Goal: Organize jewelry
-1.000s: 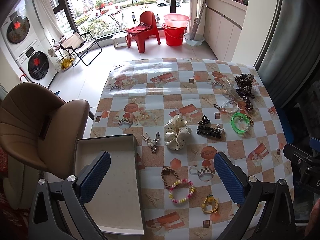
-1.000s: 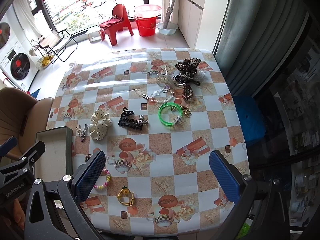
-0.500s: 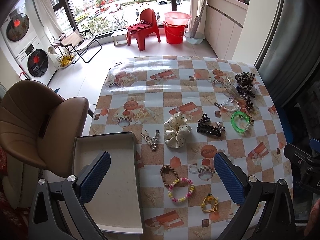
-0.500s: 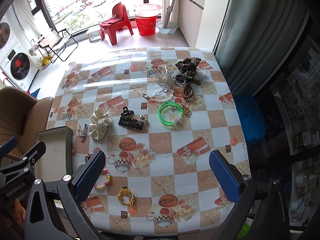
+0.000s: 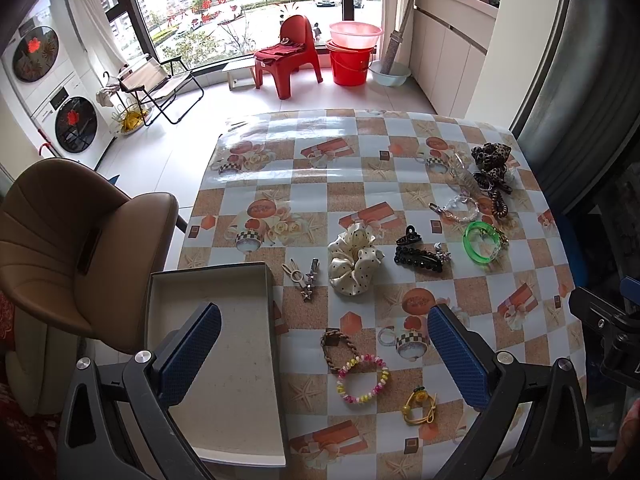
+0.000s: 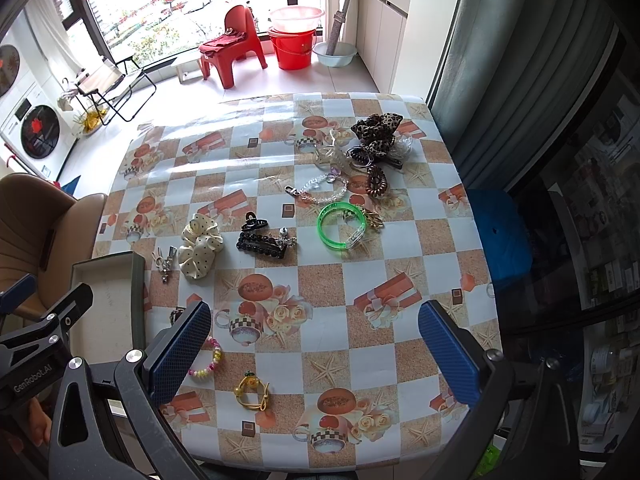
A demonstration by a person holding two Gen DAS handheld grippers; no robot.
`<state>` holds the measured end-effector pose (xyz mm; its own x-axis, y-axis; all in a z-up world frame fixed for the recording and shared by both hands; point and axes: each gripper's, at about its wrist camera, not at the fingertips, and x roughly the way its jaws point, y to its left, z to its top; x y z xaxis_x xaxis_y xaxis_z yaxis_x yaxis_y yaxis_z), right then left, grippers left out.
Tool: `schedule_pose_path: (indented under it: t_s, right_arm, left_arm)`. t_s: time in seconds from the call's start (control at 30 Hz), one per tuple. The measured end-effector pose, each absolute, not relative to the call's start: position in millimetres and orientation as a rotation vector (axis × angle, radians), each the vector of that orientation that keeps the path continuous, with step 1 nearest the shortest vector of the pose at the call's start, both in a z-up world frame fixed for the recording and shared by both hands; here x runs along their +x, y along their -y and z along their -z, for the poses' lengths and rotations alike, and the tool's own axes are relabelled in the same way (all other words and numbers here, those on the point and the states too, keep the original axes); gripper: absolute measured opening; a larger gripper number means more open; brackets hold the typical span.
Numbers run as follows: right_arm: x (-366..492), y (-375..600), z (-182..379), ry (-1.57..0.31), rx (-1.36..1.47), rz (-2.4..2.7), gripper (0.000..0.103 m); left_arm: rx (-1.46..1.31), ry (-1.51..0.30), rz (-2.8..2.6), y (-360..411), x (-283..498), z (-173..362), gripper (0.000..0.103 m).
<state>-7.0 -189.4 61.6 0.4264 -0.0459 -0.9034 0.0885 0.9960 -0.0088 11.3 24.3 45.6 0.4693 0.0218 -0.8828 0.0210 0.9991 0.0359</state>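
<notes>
Jewelry lies scattered on a checked tablecloth. A shallow grey box [image 5: 248,276] sits at the table's left edge, with nothing inside. Close to me lie a beaded bracelet [image 5: 363,378], a brown braided band [image 5: 335,350] and a yellow hair tie [image 5: 418,402]. Further off are a cream dotted scrunchie [image 5: 354,260], a black claw clip [image 5: 418,254], two small hairpins [image 5: 304,276] and a green bangle [image 5: 482,242]. A leopard scrunchie [image 6: 376,132] tops a pile at the far right. My left gripper [image 5: 324,354] hovers open above the box's right edge and the bracelets. My right gripper [image 6: 314,350] is open over the table's near part.
A brown padded chair [image 5: 68,248] stands left of the table, beside the box. A blue stool [image 6: 500,232] is at the table's right side. The left gripper's body [image 6: 36,328] shows in the right wrist view. Red chair and buckets stand far behind.
Both grippers stay open and nearly still. The left wrist view has drifted slightly, with the table contents sliding a little up in the frame.
</notes>
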Motion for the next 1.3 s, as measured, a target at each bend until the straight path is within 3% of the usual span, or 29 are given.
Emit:
schedule_pose_path:
  t_s: [0.8,1.07,1.3]
  right_arm:
    - [-1,192,-61,-1.132,0.046,0.083,0.103]
    - [1,199,-45,-1.228,0.002,0.145,0.103]
    - [9,214,-27,-1.12,0.255,-0.016,0.103]
  left_arm:
    - [0.045,-1.094,-0.002,-24,10,-43,0.103]
    - [0.042,-1.145,0.002,-21,8,-26,0.103]
    - [0.025,-1.223,0.024,-20,22,-4,0.103]
